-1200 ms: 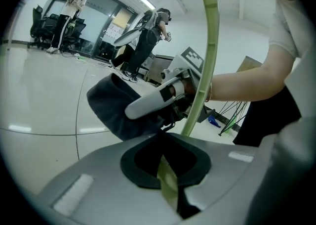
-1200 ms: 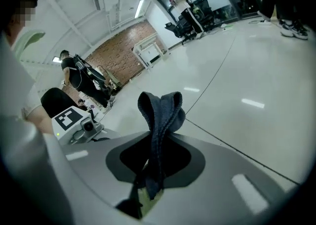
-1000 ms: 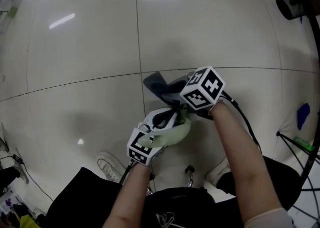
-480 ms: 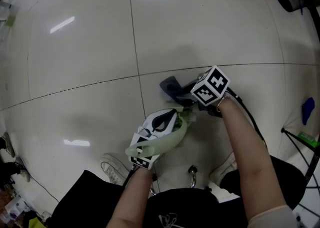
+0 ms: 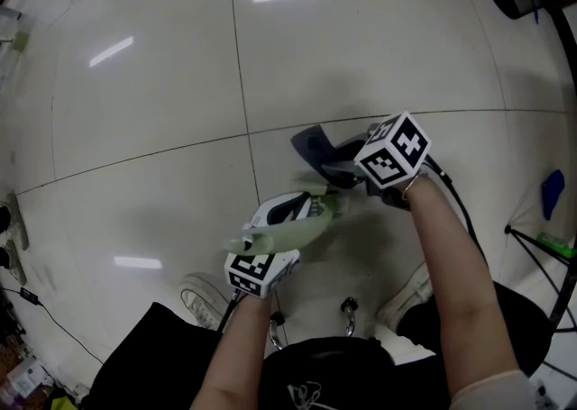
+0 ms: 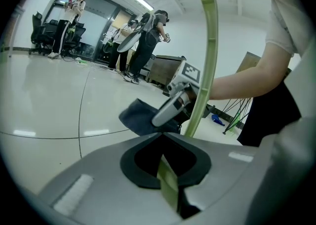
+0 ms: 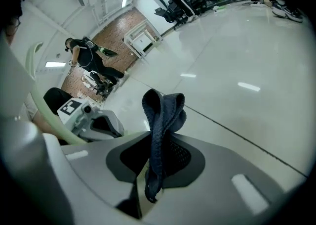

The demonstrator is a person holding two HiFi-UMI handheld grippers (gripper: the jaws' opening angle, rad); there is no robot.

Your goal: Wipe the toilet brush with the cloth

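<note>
The toilet brush is pale green, and its thin curved handle rises out of my left gripper, which is shut on it low in the head view, under the left gripper. The dark blue cloth hangs pinched in my right gripper, which is shut on it. In the head view the cloth sticks out beyond the right gripper, just right of the brush's end. The handle arcs at the left of the right gripper view. I cannot see whether cloth and brush touch.
I stand on glossy white floor tiles with dark seams. White shoes are below the grippers. A black tripod and a blue object sit at the right edge. People and chairs stand far off.
My right gripper has shifted right and slightly up with the cloth. The brush handle in the left gripper has swung so that its free end points left.
</note>
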